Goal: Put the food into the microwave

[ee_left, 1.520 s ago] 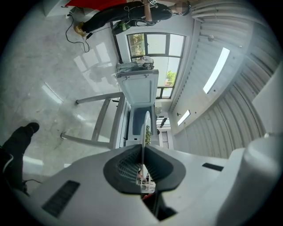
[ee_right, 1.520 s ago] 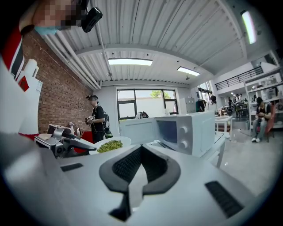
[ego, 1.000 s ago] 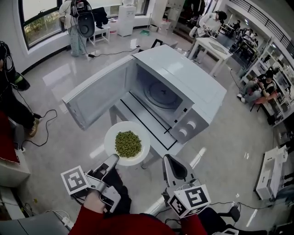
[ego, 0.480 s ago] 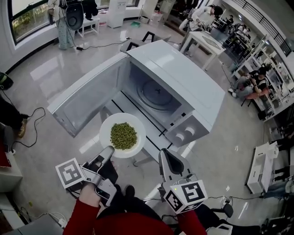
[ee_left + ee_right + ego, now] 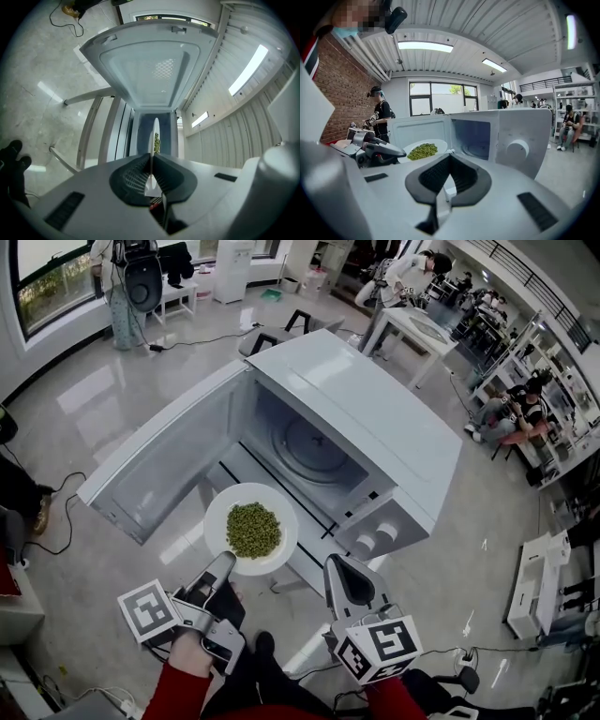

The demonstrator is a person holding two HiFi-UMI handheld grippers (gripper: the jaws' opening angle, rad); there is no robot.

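1. Left gripper (image 5: 223, 564): closed on the near rim of the plate (image 5: 219, 519).
2. Plate: carries peas (image 5: 254, 530) and sits level, just near of the open microwave (image 5: 375, 418), with the door (image 5: 159, 465) swung left.
3. Right gripper (image 5: 339, 564): closed, empty, right of the plate.

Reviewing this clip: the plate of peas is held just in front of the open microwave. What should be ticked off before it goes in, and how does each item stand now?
1. The door of the microwave swung wide open: ok.
2. The left tool shut on the rim of the plate: ok.
3. The plate about level, with the peas heaped at its middle: ok.
4. Nothing on the turntable: ok.
5. The right tool shut, holding nothing, beside the plate's path: ok.
6. The plate clears the opening: cannot tell.
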